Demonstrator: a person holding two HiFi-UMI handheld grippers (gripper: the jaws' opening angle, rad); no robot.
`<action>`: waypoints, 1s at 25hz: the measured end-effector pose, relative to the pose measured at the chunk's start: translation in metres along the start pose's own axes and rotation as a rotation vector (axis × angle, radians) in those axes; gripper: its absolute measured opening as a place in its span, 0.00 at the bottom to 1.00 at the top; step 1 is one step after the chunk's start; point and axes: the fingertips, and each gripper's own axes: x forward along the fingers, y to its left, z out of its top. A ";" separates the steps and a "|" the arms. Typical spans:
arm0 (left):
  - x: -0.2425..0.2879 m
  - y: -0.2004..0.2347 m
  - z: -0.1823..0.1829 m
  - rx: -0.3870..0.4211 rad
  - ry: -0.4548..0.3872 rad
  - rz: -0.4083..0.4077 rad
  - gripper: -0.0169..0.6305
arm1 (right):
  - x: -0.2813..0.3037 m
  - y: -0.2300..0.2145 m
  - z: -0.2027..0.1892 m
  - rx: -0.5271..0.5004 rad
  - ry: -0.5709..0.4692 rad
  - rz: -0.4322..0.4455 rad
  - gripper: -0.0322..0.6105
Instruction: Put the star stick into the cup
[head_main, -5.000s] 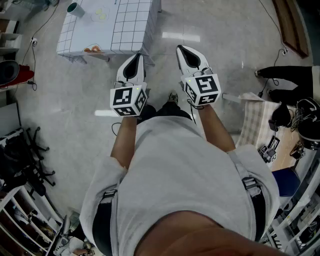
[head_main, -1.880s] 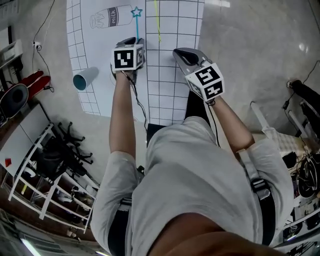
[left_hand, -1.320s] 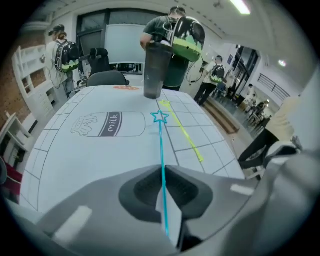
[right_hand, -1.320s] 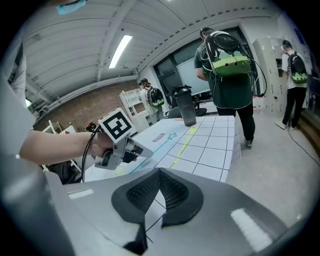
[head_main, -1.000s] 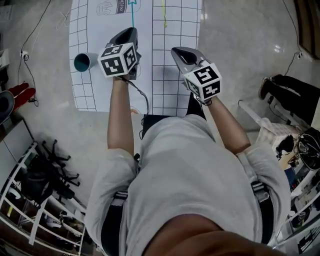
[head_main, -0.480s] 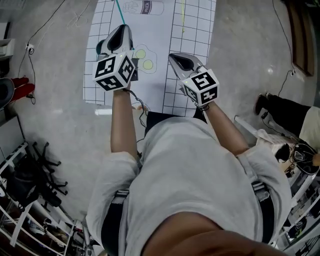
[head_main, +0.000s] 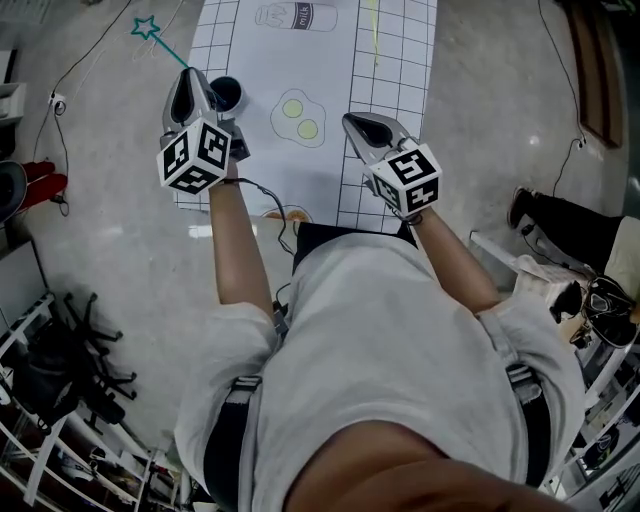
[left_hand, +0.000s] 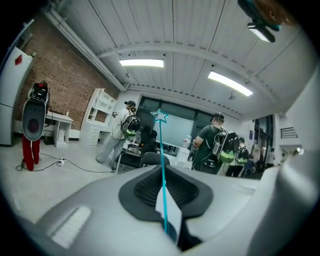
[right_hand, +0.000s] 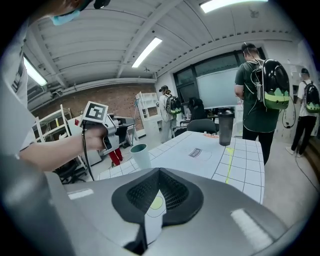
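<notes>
Leftward went my left tongs (head_main: 186, 82), clamped on the stick (head_main: 166, 48), whose star points to 11 o'clock, cup (head_main: 226, 93) just at their 3 o'clock, so tipping it in remains, I think; right tongs (head_main: 360, 122) are closed, empty.

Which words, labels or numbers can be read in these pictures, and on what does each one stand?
"milk": on the drawn bottle outline printed on the white gridded table sheet.
Right gripper view: that same label is too small to read.
Black-and-white square markers on the two cubes: patterns only, no letters.
</notes>
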 end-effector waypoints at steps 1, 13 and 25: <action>0.001 0.003 -0.003 -0.002 0.002 0.002 0.05 | 0.001 0.000 -0.002 0.003 0.004 -0.005 0.05; -0.008 0.015 -0.044 0.021 0.079 0.005 0.05 | 0.016 0.011 -0.013 0.008 0.039 -0.001 0.05; 0.006 0.017 -0.030 -0.009 -0.006 -0.013 0.05 | 0.015 0.010 -0.013 0.011 0.043 -0.010 0.05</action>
